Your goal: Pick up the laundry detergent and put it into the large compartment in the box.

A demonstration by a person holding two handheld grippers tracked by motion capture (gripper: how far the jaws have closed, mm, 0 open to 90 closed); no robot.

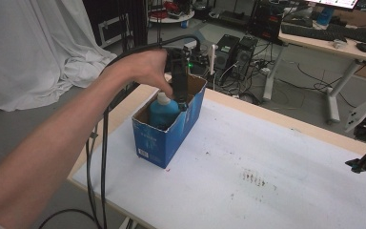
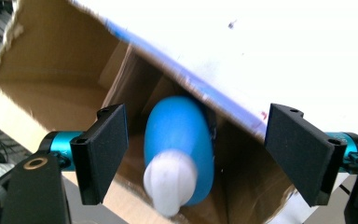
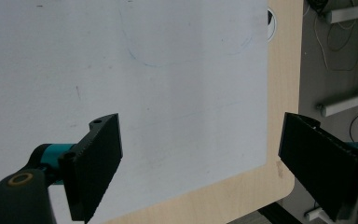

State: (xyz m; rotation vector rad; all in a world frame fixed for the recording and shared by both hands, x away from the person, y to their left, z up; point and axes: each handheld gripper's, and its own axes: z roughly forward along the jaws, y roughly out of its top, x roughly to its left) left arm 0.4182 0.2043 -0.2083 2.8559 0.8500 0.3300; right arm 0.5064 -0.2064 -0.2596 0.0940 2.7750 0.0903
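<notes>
Blue bottle (image 2: 179,140) upright inside the blue carton (image 1: 158,143) | left gripper (image 2: 196,154) hangs over carton, jaws wide apart either side of bottle, not touching | right gripper (image 3: 200,163) open, well off from carton | step: likely reaching in | next: lower, close on bottle.

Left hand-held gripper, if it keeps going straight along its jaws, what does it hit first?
Most likely the white cap of the blue bottle standing in the open cardboard box. The left hand-held gripper points down into the box, jaws open and straddling the bottle, not yet touching; depth is uncertain.
</notes>
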